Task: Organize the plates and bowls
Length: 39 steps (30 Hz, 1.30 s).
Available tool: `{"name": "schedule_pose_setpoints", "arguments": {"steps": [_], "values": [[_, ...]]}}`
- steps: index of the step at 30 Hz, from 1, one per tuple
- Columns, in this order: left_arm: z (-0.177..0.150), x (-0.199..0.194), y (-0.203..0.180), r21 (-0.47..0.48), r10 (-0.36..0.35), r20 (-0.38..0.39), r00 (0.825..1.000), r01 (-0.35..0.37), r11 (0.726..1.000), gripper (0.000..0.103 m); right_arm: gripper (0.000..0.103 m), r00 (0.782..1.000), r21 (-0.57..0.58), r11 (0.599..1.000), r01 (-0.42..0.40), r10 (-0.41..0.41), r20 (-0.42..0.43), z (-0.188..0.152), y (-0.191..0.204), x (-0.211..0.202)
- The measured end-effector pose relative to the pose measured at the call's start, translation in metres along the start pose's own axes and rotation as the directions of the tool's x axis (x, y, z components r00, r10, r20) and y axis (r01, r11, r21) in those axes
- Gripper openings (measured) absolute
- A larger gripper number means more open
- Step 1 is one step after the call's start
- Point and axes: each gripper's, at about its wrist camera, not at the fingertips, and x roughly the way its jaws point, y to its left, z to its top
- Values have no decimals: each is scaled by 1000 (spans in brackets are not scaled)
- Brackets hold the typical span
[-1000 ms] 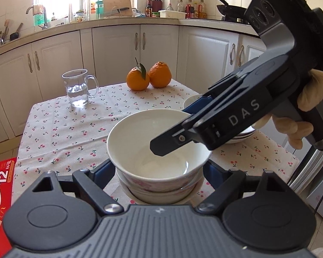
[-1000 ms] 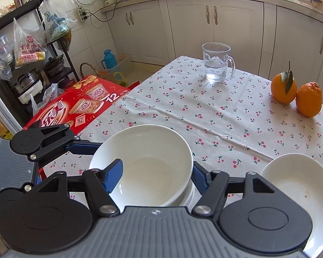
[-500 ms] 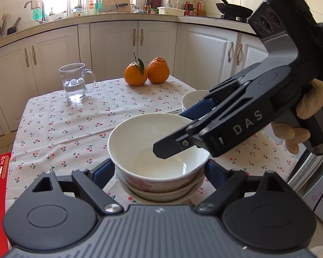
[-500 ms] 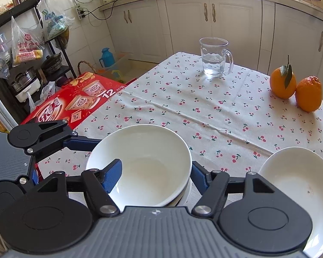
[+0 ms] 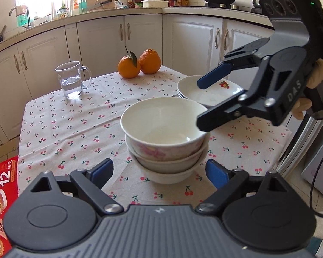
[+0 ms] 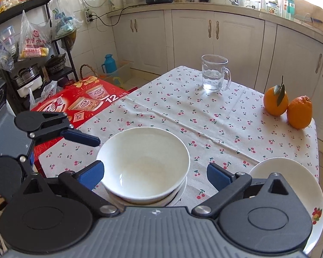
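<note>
- Near the table's front edge, the right gripper (image 6: pixel 155 172) is letting go: its jaws are opening to either side of the top bowl (image 6: pixel 143 163), and no pad presses on the rim.
- The left gripper (image 5: pixel 159 172) is also spreading its jaws, flanking the bowl stack (image 5: pixel 164 142) without touching it.
- To finish this release well, I would draw both grippers straight back and up, so that no pad clips a rim and tips the stack.
- The stacked plates (image 5: pixel 206 92) sit just beside the bowls, toward the table's right edge.
- A glass mug (image 5: pixel 72 79) stands near the far left corner, two oranges (image 5: pixel 140 64) at the far edge.
- The cherry-print tablecloth (image 5: pixel 75 129) could slide; white cabinets (image 5: pixel 101 38) ring the room.
</note>
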Motion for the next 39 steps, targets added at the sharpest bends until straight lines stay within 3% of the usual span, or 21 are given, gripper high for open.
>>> {"name": "schedule_pose_setpoints", "arguments": {"steps": [5, 9, 16, 25, 30, 39], "values": [[-8, 7, 13, 52, -26, -56, 998, 29, 998, 92, 103, 1000, -103, 995, 15, -18, -25, -18, 12, -7], [-12, 21, 17, 110, -54, -98, 994, 65, 992, 92, 103, 994, -178, 983, 43, -60, -95, -35, 18, 8], [-6, 48, 29, 180, -157, -138, 978, 181, 967, 91, 103, 982, -258, 965, 55, -98, -158, -49, 16, 36], [4, 71, 35, 277, -311, -212, 927, 362, 890, 90, 101, 983, -336, 940, -63, 1, -182, -40, 10, 55], [9, 80, 38, 306, -331, -238, 913, 394, 866, 89, 98, 976, -376, 919, -120, 39, -216, -37, 11, 63], [16, 83, 42, 323, -384, -265, 884, 457, 829, 84, 94, 967, -354, 919, -175, 93, -235, -31, 5, 66]]}}
